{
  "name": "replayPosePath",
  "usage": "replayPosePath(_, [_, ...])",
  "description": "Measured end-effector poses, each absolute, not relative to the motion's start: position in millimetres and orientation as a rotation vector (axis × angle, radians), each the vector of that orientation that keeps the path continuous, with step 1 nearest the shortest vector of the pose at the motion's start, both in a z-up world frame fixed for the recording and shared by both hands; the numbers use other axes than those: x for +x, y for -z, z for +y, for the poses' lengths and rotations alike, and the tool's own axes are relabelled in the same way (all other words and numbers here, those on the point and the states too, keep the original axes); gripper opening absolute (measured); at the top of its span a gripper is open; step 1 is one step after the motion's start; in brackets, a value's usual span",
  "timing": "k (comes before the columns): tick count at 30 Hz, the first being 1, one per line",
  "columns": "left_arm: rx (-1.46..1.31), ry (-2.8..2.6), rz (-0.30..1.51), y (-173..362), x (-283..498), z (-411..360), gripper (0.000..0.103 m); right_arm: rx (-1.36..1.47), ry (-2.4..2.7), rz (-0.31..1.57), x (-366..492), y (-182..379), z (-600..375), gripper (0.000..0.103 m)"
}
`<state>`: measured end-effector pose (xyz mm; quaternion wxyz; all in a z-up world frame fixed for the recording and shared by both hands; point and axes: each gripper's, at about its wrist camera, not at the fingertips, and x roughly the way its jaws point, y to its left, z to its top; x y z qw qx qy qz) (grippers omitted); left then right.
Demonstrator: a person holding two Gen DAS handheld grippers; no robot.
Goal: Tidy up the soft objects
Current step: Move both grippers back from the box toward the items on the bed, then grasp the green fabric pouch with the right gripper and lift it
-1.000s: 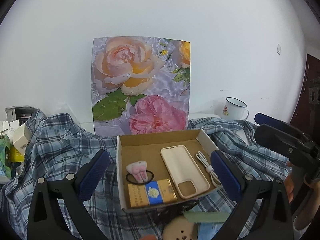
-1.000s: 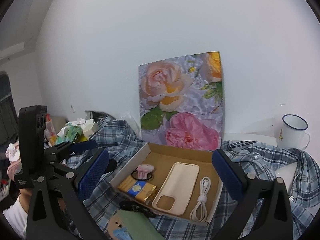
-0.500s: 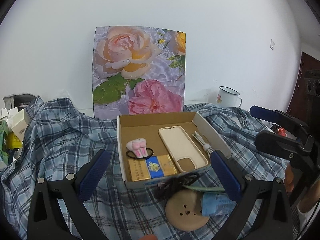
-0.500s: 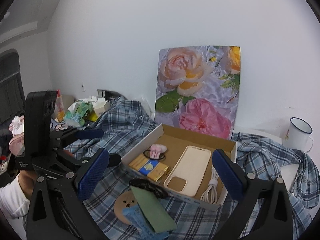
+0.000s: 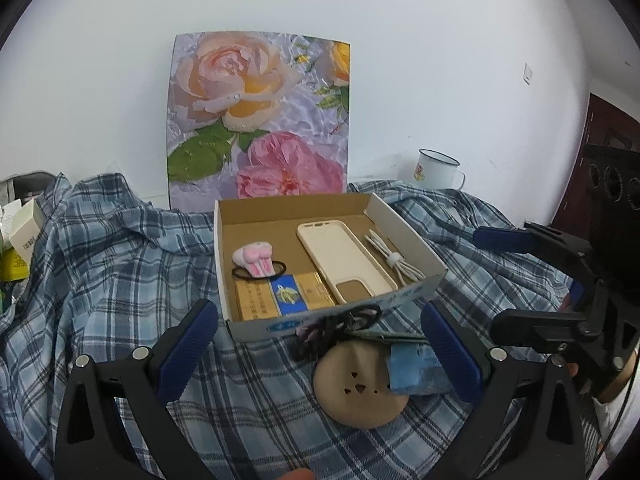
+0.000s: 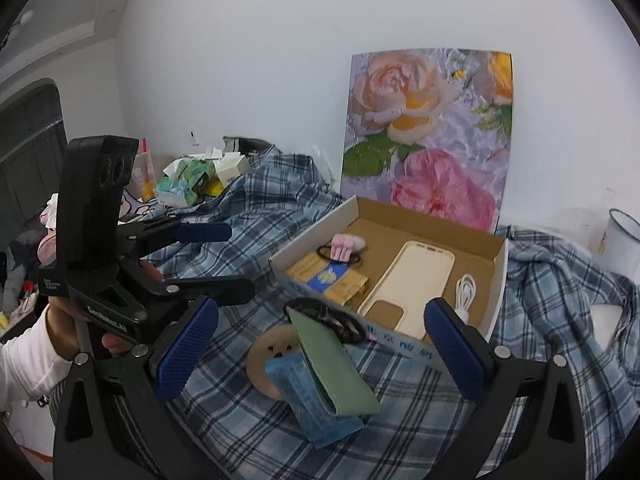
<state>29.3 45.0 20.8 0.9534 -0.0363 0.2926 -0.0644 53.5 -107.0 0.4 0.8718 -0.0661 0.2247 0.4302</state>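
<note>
A blue checked cloth [image 5: 120,280] covers the surface. On it stands an open cardboard box [image 5: 408,240] with a cream phone case [image 5: 340,256]. Before the box lie a round tan pad [image 5: 356,392] and, clear only from the right wrist, a green pouch [image 6: 336,368]. Left tongs [image 5: 316,344] and right tongs [image 6: 320,344] both gape wide, holding nothing. The box's blue writing is unreadable.

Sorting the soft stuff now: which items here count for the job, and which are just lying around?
Job items:
cardboard box
pink bunny hair tie
cream phone case
white cable
black scrunchie
green pouch
blue packet
round tan pad

Lying about:
rose picture
enamel mug
plaid shirt
yellow pack
</note>
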Motion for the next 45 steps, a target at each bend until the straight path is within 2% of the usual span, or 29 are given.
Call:
replayPosePath(14, [-0.081, 0.193, 0.692, -2, 38, 40, 0.103, -0.160, -0.937, 0.560, 64, 26, -107, 0.103])
replayPosePath(20, [-0.056, 0.197, 0.822, 17, 48, 35, 0.103, -0.129, -0.944, 0.612, 74, 33, -112, 0.103])
replayPosePath(22, [-0.056, 0.196, 0.869, 25, 52, 34, 0.103, -0.141, -0.952, 0.637, 75, 37, -108, 0.100])
replayPosePath(31, [-0.029, 0.256, 0.906, 31, 51, 25, 0.103, -0.095, -0.966, 0.723, 88, 50, -109, 0.064])
replayPosePath(33, [-0.029, 0.271, 0.922, 33, 51, 24, 0.101, -0.085, -0.986, 0.734, 89, 52, -109, 0.048])
replayPosePath(36, [-0.025, 0.308, 0.941, 36, 51, 21, 0.096, -0.069, -1.017, 0.735, 89, 52, -109, 0.034])
replayPosePath(40, [0.001, 0.354, 0.948, 38, 48, 13, 0.095, -0.030, -1.005, 0.726, 92, 49, -115, 0.031])
replayPosePath(42, [0.016, 0.368, 0.949, 38, 47, 10, 0.095, -0.017, -0.988, 0.726, 93, 48, -118, 0.026])
replayPosePath(45, [0.025, 0.368, 0.952, 39, 48, 8, 0.094, -0.031, -0.967, 0.739, 95, 50, -115, 0.026])
